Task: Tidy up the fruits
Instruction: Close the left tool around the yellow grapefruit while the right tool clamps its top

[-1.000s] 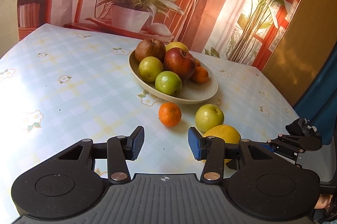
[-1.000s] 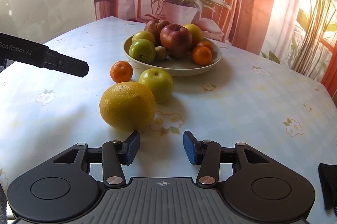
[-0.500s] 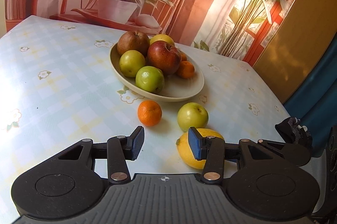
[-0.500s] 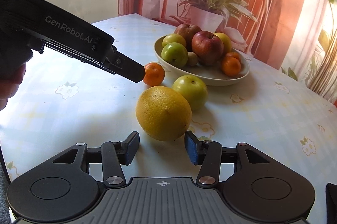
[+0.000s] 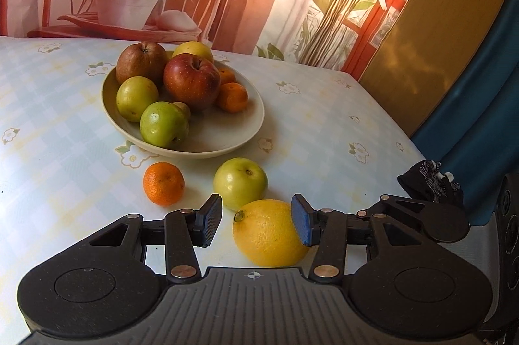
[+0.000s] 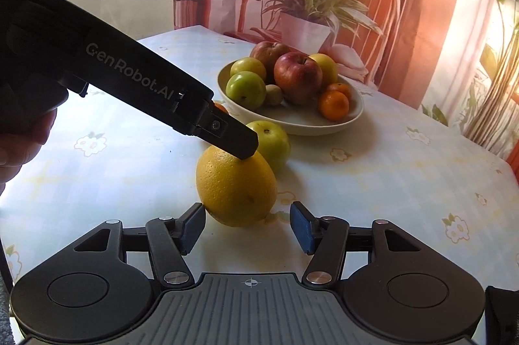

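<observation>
A large yellow citrus lies on the flowered tablecloth. My left gripper straddles it from above; its jaws are opening, the right pad is at the peel and the left pad stands apart. In the right wrist view the left gripper rests its tip over the top of the fruit. My right gripper has its jaws opening, with the citrus just ahead of the tips and untouched. A green apple and a mandarin lie loose beside the cream bowl of apples and mandarins.
The table's right edge runs close to a blue curtain. A black glove shows above the right gripper's linkage. A person's hand holds the left gripper. A printed backdrop of a chair and plant hangs behind.
My left gripper has swung right, from facing the mandarin to straddling the yellow citrus. The right gripper's jaws have widened, and the citrus now sits centred before them.
</observation>
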Action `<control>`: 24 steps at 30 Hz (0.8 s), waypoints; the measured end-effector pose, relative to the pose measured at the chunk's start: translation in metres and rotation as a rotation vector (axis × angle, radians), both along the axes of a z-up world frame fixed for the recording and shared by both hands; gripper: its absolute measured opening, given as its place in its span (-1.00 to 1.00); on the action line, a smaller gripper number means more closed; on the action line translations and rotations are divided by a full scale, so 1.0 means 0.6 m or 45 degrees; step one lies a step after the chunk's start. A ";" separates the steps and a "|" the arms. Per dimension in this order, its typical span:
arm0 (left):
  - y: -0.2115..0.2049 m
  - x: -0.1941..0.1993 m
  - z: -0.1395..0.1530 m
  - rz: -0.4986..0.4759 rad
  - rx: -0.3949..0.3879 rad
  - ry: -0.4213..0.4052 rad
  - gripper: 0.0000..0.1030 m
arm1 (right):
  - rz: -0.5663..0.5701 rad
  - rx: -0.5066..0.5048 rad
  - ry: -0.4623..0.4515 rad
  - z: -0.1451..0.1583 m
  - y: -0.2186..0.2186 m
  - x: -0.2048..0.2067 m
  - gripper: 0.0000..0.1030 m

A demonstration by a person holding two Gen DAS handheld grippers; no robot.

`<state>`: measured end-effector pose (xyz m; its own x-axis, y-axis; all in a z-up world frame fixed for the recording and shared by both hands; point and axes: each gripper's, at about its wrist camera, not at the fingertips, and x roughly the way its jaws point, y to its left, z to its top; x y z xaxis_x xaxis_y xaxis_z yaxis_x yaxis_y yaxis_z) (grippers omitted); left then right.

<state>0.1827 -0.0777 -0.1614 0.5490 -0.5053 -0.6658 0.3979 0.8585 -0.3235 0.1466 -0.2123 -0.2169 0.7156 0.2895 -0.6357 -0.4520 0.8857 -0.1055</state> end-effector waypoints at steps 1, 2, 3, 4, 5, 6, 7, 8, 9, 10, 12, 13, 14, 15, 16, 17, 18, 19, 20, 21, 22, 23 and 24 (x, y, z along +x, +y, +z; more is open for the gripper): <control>-0.005 0.002 0.000 -0.012 0.001 0.005 -0.02 | 0.001 0.002 -0.002 0.001 -0.001 0.000 0.03; -0.010 0.003 0.000 -0.026 -0.001 0.010 -0.02 | 0.001 0.004 -0.005 0.001 -0.002 0.001 0.03; -0.014 0.004 -0.001 -0.039 -0.006 0.016 -0.02 | 0.000 0.008 -0.004 0.001 -0.003 0.002 0.03; -0.020 0.004 -0.003 -0.061 -0.016 0.027 -0.02 | -0.004 0.020 -0.001 0.000 -0.004 0.003 0.02; -0.023 0.003 -0.005 -0.078 -0.024 0.035 -0.02 | -0.008 0.034 0.005 -0.001 -0.005 0.005 -0.02; -0.028 0.001 -0.008 -0.103 -0.030 0.044 -0.02 | -0.011 0.046 0.013 -0.002 -0.007 0.005 -0.03; -0.031 -0.002 -0.009 -0.110 -0.022 0.034 -0.02 | -0.022 0.054 0.017 -0.005 -0.007 0.006 -0.03; -0.032 -0.004 -0.010 -0.112 -0.017 0.026 -0.02 | -0.024 0.059 0.010 -0.006 -0.008 0.004 -0.04; -0.031 -0.004 -0.011 -0.113 -0.024 0.033 -0.02 | -0.024 0.063 0.003 -0.008 -0.009 0.002 -0.04; -0.028 -0.002 -0.012 -0.114 -0.038 0.045 -0.03 | -0.024 0.069 -0.003 -0.010 -0.011 0.000 -0.04; -0.022 0.000 -0.015 -0.115 -0.070 0.066 -0.04 | -0.024 0.072 -0.010 -0.011 -0.012 -0.002 -0.04; -0.021 0.000 -0.015 -0.121 -0.075 0.067 -0.05 | -0.025 0.075 -0.011 -0.011 -0.012 -0.002 -0.03; -0.020 0.000 -0.015 -0.129 -0.077 0.065 -0.05 | -0.025 0.079 -0.010 -0.011 -0.012 -0.002 -0.03; -0.019 0.000 -0.015 -0.132 -0.078 0.067 -0.05 | -0.026 0.083 -0.006 -0.011 -0.014 -0.001 -0.03; -0.018 0.000 -0.016 -0.130 -0.082 0.072 -0.06 | -0.028 0.093 0.003 -0.011 -0.015 0.000 -0.03; -0.017 0.000 -0.017 -0.126 -0.089 0.080 -0.06 | -0.032 0.104 0.011 -0.012 -0.017 0.001 -0.05; -0.014 0.000 -0.018 -0.124 -0.097 0.087 -0.06 | -0.035 0.113 0.018 -0.013 -0.019 0.001 -0.06; -0.013 0.000 -0.020 -0.125 -0.101 0.090 -0.06 | -0.036 0.123 0.021 -0.013 -0.020 0.001 -0.06; -0.012 0.000 -0.021 -0.127 -0.106 0.093 -0.06 | -0.036 0.131 0.018 -0.013 -0.021 0.000 -0.06; -0.011 -0.001 -0.021 -0.129 -0.109 0.095 -0.06 | -0.036 0.135 0.014 -0.013 -0.021 -0.002 -0.05; -0.010 -0.002 -0.021 -0.133 -0.113 0.097 -0.06 | -0.033 0.136 0.010 -0.013 -0.021 -0.004 -0.05; -0.009 -0.002 -0.022 -0.138 -0.116 0.099 -0.07 | -0.031 0.134 0.007 -0.013 -0.020 -0.005 -0.05; -0.008 -0.003 -0.022 -0.145 -0.120 0.097 -0.08 | -0.030 0.134 0.005 -0.013 -0.020 -0.007 -0.06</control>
<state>0.1807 -0.0822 -0.1748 0.4340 -0.6236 -0.6502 0.4621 0.7736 -0.4335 0.1427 -0.2243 -0.2246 0.7205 0.3375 -0.6058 -0.4309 0.9023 -0.0097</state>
